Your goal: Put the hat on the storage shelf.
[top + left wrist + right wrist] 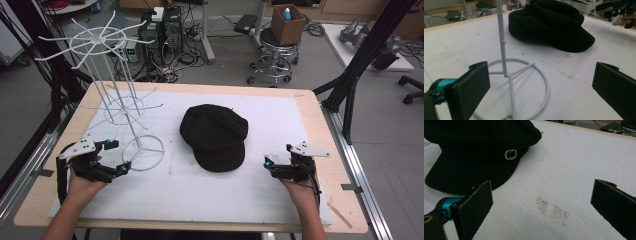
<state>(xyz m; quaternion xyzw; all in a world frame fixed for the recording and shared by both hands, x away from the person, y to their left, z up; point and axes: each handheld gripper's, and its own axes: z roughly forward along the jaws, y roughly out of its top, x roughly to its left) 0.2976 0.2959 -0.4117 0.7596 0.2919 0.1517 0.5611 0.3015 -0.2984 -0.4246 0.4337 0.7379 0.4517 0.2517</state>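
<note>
Black cap (216, 136) mid-table on white mat (280, 200) in high view, brim toward person. White wire rack (131, 117) left of it, ring base near left gripper (116, 156), jaws wide apart, holding nothing. Right gripper (278, 160) just right of brim, apart from it.

Left gripper view: pads spread, nothing between; rack's ring base (524, 82) and pole close ahead, cap (551, 25) beyond, other gripper top right.

Right gripper view: jaws released, bare mat (574, 165) between; cap (474, 152) upper left, gold emblem (510, 154) on its side, brim near one pad, not touching.
</note>
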